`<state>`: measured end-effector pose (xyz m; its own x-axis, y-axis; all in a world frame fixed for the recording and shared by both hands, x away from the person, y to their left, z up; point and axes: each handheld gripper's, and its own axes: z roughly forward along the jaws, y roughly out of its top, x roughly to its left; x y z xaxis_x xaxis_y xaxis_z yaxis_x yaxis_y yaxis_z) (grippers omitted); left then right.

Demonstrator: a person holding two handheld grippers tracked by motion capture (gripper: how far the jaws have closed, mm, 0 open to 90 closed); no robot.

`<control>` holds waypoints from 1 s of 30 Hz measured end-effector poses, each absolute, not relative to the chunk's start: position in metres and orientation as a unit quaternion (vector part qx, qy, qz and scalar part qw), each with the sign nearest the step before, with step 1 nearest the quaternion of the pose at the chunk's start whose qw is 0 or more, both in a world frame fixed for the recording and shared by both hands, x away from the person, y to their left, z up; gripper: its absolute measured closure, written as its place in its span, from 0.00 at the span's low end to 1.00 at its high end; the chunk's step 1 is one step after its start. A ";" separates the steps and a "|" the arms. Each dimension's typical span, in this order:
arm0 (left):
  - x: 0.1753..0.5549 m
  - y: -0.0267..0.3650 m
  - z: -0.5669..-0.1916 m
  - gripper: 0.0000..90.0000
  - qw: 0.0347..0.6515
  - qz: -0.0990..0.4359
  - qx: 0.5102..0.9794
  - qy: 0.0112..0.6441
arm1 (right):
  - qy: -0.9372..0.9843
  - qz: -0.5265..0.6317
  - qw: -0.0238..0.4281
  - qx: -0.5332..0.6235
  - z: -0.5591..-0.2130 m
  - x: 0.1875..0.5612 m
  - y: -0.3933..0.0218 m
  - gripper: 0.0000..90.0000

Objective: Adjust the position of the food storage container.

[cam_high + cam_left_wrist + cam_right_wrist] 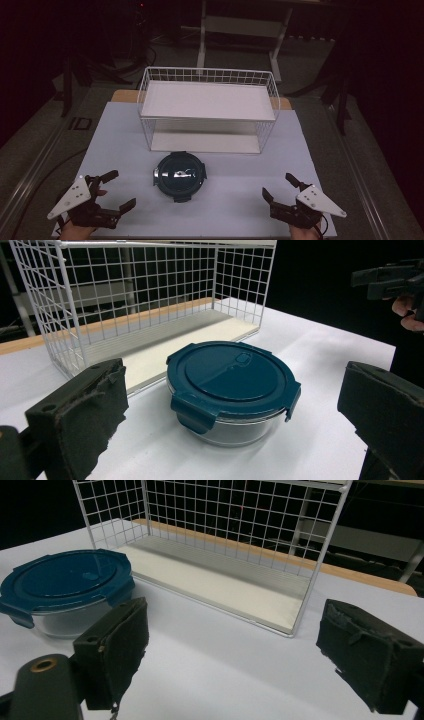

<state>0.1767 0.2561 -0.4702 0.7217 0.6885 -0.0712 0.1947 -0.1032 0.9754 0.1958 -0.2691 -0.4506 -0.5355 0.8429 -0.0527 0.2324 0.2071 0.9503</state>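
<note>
A round glass container with a dark teal clip-on lid [179, 173] [232, 390] [66, 591] sits on the white table top, just in front of a white wire rack [207, 108] [135, 305] [225, 545] with two shelves. My left gripper [116, 189] [235, 425] rests at the near left, open, nothing between its jaws, facing the container. My right gripper [280, 185] [230, 650] rests at the near right, open and empty, with the container off to its left and the rack's lower shelf ahead.
The white table top [100, 145] ends close behind both hands. A wooden strip [122, 96] runs behind the rack. Dark floor, cables and a white stand [240, 30] lie beyond the table. Free room lies on either side of the container.
</note>
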 end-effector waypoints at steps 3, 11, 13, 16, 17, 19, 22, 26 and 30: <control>0.176 0.255 -0.469 0.00 0.595 0.207 0.712 0.310 | 0.716 0.504 0.301 0.377 -0.450 0.196 -0.269 0.14; 0.175 0.254 -0.464 0.00 0.595 0.201 0.716 0.306 | 0.713 0.508 0.301 0.380 -0.449 0.194 -0.269 0.14; 0.174 0.253 -0.459 0.00 0.601 0.192 0.718 0.295 | 0.712 0.509 0.301 0.377 -0.448 0.194 -0.269 0.14; 0.174 0.252 -0.450 0.00 0.600 0.191 0.721 0.288 | 0.709 0.513 0.298 0.381 -0.448 0.194 -0.269 0.14; 0.175 0.253 -0.446 0.01 0.601 0.193 0.721 0.285 | 0.708 0.513 0.298 0.382 -0.448 0.194 -0.270 0.14; 0.178 0.255 -0.441 0.05 0.598 0.197 0.723 0.286 | 0.707 0.519 0.292 0.380 -0.447 0.195 -0.270 0.14; 0.189 0.264 -0.438 0.08 0.589 0.201 0.725 0.294 | 0.710 0.519 0.290 0.377 -0.448 0.195 -0.268 0.14; 0.203 0.276 -0.441 0.18 0.585 0.200 0.720 0.314 | 0.712 0.518 0.292 0.375 -0.448 0.195 -0.267 0.14; 0.215 0.279 -0.448 0.39 0.571 0.179 0.728 0.335 | 0.712 0.518 0.290 0.375 -0.449 0.195 -0.266 0.14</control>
